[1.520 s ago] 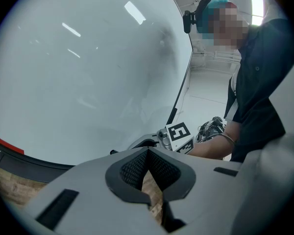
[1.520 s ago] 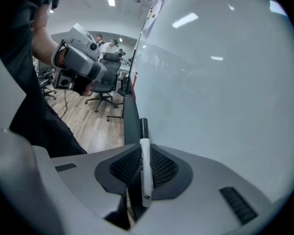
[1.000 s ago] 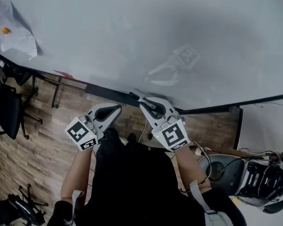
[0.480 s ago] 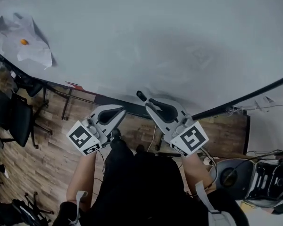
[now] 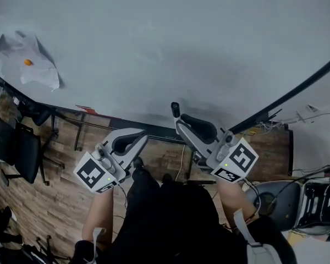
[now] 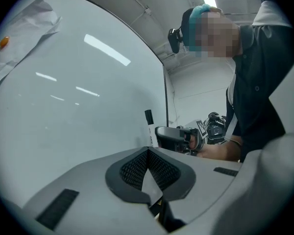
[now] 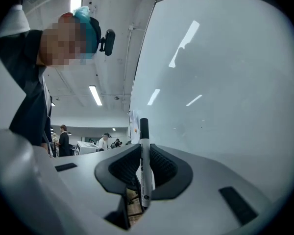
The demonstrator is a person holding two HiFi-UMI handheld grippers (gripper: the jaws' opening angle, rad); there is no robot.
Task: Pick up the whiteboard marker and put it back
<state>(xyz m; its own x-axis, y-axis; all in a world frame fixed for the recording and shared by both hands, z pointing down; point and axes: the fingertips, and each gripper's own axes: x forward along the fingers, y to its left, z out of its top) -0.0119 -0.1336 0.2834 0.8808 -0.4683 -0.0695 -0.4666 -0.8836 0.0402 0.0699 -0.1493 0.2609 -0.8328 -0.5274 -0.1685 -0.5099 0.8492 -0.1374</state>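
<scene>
The whiteboard marker, white with a black cap, stands upright between the pads of my right gripper, which is shut on it. The cap points up, close in front of the whiteboard. In the head view the right gripper is held just above the board's dark lower edge. My left gripper is beside it to the left, its jaws together with nothing between them. In the left gripper view, the left gripper faces the marker and the right gripper.
A crumpled white sheet with an orange magnet hangs at the board's left. Black office chairs stand on the wooden floor at left. Cables and dark equipment lie at lower right. People stand far off in the room.
Both grippers have risen along the whiteboard. The right gripper has rolled, and the marker it holds now stands above the board's lower edge.
</scene>
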